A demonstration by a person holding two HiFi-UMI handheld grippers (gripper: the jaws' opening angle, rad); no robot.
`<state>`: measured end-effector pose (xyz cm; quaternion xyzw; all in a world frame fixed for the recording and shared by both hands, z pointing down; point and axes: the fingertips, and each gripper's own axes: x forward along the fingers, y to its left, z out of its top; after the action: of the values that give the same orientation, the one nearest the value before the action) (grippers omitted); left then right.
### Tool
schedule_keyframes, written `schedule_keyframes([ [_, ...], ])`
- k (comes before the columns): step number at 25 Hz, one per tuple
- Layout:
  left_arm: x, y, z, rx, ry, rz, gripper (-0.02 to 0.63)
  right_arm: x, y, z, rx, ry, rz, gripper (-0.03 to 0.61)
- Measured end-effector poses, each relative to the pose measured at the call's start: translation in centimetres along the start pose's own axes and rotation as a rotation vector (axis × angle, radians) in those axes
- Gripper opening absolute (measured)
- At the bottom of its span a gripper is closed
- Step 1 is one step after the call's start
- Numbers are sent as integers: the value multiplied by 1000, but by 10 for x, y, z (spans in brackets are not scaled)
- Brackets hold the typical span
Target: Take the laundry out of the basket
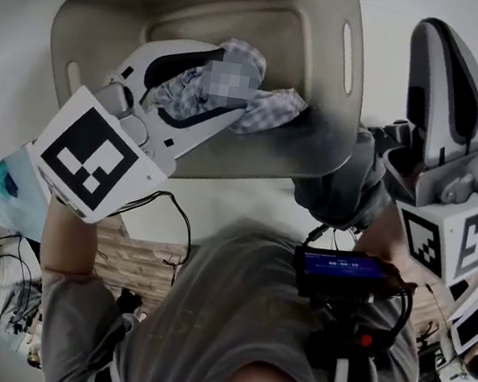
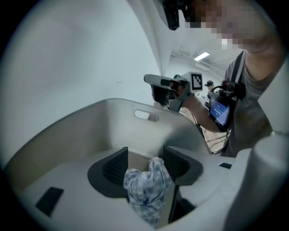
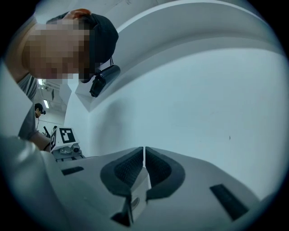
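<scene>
— Inside the basket (image 1: 332, 31), your left gripper (image 2: 145, 161) points down at the checked cloth (image 2: 146, 189). Its fingers are spread wide and the bunch sits in the gap between them. Neither pad is pressing on it, so you have no hold yet.

— Agreed. As far as these views show, the job is at its start: the cloth lies on the basket floor and nothing has been lifted over the rim. Your right gripper (image 3: 144, 164) is off to the side with its fingers together and nothing between them, facing a bare white wall (image 3: 203, 99).

— What's left for you, by my reading, is to close on the bunch, raise it clear of the basket wall, and put it down outside. No other piece shows in the part of the basket you can see, though your left gripper hides some of the floor.

— As for the cloth, it's thin, blue-and-white checked and crumpled into a loose heap of soft folds. It looks limp, so I'd expect it to trail when you lift. Take a deep bite into the middle of the heap, not a stray edge.
</scene>
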<state>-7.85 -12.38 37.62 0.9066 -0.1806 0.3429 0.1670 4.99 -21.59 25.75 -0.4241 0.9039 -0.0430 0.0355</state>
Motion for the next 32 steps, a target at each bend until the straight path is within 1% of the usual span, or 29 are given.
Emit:
schedule_keyframes([
  [3, 13, -13, -20, 61, 76, -72, 255, -3, -3, -1, 8, -7, -9, 20],
  [5, 19, -16, -33, 72, 116, -100, 266, -4, -2, -1, 11, -9, -3, 20],
  [10, 25, -7, -58, 77, 198, -94, 304, 0, 3, 0, 19, -6, 4, 20],
  [12, 29, -9, -66, 83, 227, -105, 319, -2, 1, -1, 22, -5, 1, 20],
  [17, 42, -13, -85, 69, 275, -139, 319, -4, 0, -3, 24, -2, -1, 20],
  [21, 44, -10, -87, 64, 287, -139, 316, -3, 0, -3, 26, 0, -8, 20],
  [22, 46, -7, -86, 61, 285, -131, 308, -3, -2, -4, 28, 0, -11, 20],
  [23, 48, -4, -84, 56, 280, -120, 259, -3, -4, -7, 32, 1, -12, 20],
  [24, 52, 0, -83, 49, 274, -111, 181, -2, -7, -10, 37, 2, -12, 20],
  [25, 56, 3, -82, 43, 271, -106, 126, -2, -11, -14, 42, 4, -12, 20],
  [26, 59, 4, -82, 38, 271, -106, 93, -2, -14, -17, 47, 6, -13, 20],
  [28, 65, 4, -81, 31, 274, -109, 69, -5, -19, -19, 54, 4, -14, 20],
  [32, 64, 4, -80, 33, 270, -108, 41, -13, -21, -15, 51, -11, -24, 20],
])
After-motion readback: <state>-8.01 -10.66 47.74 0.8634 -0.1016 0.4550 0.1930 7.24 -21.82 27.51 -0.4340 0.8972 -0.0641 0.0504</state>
